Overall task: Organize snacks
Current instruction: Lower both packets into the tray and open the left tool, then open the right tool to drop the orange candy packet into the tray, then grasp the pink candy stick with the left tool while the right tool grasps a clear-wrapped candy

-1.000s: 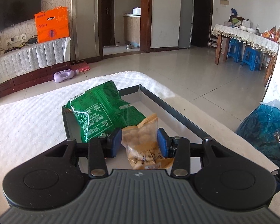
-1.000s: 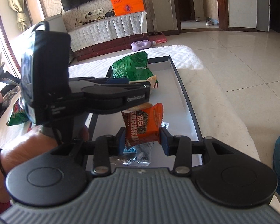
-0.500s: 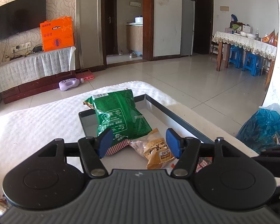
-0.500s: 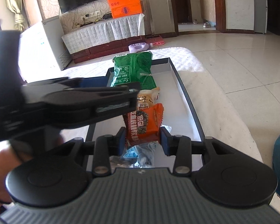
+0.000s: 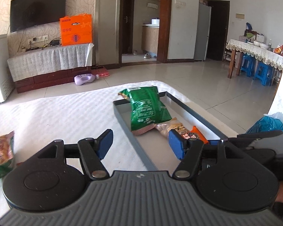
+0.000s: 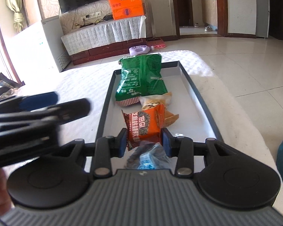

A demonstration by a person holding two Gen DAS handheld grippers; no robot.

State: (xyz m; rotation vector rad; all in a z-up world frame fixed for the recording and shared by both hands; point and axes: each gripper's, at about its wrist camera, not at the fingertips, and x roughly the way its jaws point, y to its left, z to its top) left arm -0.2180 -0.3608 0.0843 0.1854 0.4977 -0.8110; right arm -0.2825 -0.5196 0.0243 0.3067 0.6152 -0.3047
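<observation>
One grey tray (image 6: 201,101) lies on the white bed (image 5: 56,113). Inside it lie three snacks in a row: one green bag (image 6: 141,81) at the far end, one pale beige packet (image 6: 156,101) touching it, and one orange packet (image 6: 144,126) nearest the cameras. The right tongs (image 6: 143,141) are narrow, pads pressed on both sides of the orange packet. One clear blue-printed wrapper (image 6: 149,160) shows just below them. The left tongs (image 5: 139,145) have just been opening; they stand wide over the tray's left rim with nothing between them. One further green and orange bag (image 5: 1,152) lies on the bed, well apart from the tray.
</observation>
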